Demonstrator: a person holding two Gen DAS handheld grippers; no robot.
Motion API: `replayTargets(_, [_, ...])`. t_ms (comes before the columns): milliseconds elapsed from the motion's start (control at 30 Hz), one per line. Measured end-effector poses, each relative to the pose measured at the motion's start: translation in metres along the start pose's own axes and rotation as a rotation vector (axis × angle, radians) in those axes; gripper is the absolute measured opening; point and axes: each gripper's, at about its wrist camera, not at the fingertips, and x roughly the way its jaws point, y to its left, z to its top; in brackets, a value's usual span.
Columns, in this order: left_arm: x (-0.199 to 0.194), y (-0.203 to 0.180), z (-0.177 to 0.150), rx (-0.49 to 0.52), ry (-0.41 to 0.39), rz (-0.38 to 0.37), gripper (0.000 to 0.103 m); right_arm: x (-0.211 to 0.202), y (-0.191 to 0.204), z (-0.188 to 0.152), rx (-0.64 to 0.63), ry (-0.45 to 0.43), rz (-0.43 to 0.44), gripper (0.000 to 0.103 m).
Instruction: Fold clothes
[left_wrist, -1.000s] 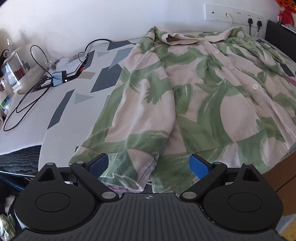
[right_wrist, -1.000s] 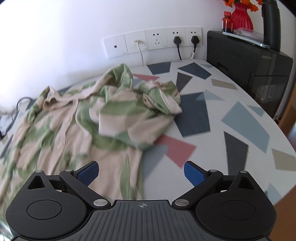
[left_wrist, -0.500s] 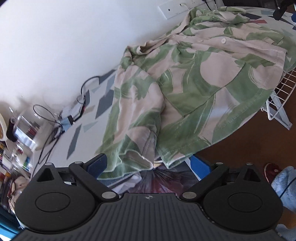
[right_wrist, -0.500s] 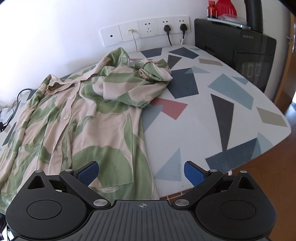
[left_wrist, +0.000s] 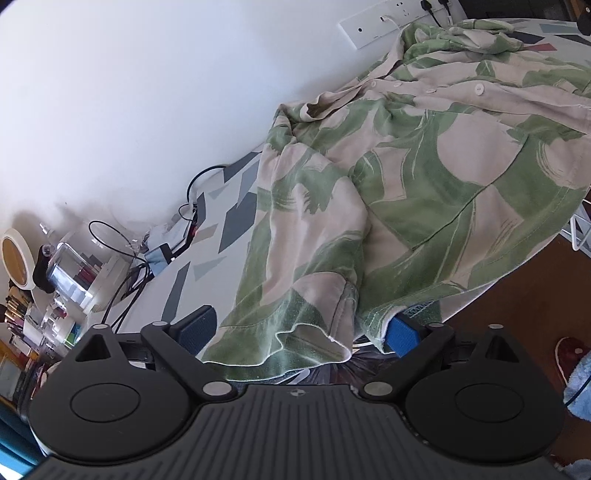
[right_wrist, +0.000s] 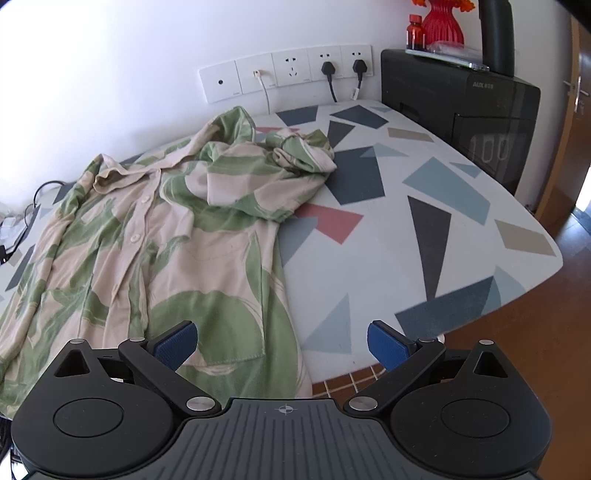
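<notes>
Left wrist view: my left claw (left_wrist: 301, 328) is closing around the shirt (left_wrist: 424, 177) hem at the worktop (left_wrist: 207, 258) edge, right claw (right_wrist: 280, 341) spread; next, pinch firmly.

soft matt cloth shirt (right_wrist: 155, 236) on a smooth patterned tabletop (right_wrist: 424, 229), beside a glossy black plastic appliance (right_wrist: 461, 107).

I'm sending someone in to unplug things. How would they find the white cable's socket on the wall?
Find the long white socket strip on the wall behind the patterned table, left of the black appliance. The white cable hangs from its second panel from the left. The two black plugs sit further right, nearer the appliance.
</notes>
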Motion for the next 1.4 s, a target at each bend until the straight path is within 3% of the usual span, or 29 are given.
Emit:
replayTargets(67, [-0.001, 0.001, 0.001, -0.004, 0.002, -0.043, 0.06, 0.0, 0.0, -0.004, -0.021, 0.002, -0.015, 0.098])
replayTargets(200, [-0.004, -0.003, 0.006, 0.037, -0.014, -0.07, 0.05, 0.0, -0.001, -0.017, -0.075, -0.004, -0.041, 0.098])
replayTargets(233, [-0.004, -0.004, 0.008, 0.05, -0.019, -0.074, 0.035, 0.0, -0.001, -0.021, -0.09, -0.007, -0.047, 0.098])
replayTargets(267, [-0.005, -0.005, 0.009, 0.063, -0.025, -0.077, 0.014, 0.0, -0.001, -0.025, -0.106, -0.009, -0.054, 0.098])
replayTargets(300, [-0.006, -0.005, 0.011, 0.067, -0.03, -0.08, 0.01, 0.0, -0.001, -0.029, -0.121, -0.012, -0.06, 0.098])
replayTargets(433, [-0.016, 0.019, 0.034, -0.058, -0.059, -0.096, 0.01, 0.003, 0.008, -0.056, -0.215, -0.022, -0.073, 0.098])
replayTargets(667, [-0.003, 0.057, 0.054, -0.175, -0.026, -0.023, 0.009, 0.016, 0.035, -0.099, -0.39, -0.06, -0.12, 0.098])
replayTargets(900, [0.013, 0.078, 0.042, -0.209, 0.059, 0.042, 0.01, 0.023, 0.026, -0.104, -0.31, -0.087, -0.169, 0.097])
replayTargets(1067, [0.018, 0.079, 0.042, -0.215, 0.083, 0.052, 0.01, 0.03, 0.012, -0.101, -0.226, -0.082, -0.194, 0.097])
replayTargets(1200, [0.02, 0.078, 0.045, -0.216, 0.091, 0.053, 0.01, 0.038, 0.012, -0.103, -0.231, -0.058, -0.18, 0.097])
replayTargets(1300, [0.022, 0.079, 0.046, -0.217, 0.096, 0.053, 0.01, 0.036, 0.017, -0.104, -0.226, -0.094, -0.185, 0.093])
replayTargets(1400, [0.022, 0.08, 0.046, -0.22, 0.102, 0.052, 0.01, 0.022, 0.015, -0.096, -0.135, -0.194, -0.187, 0.091])
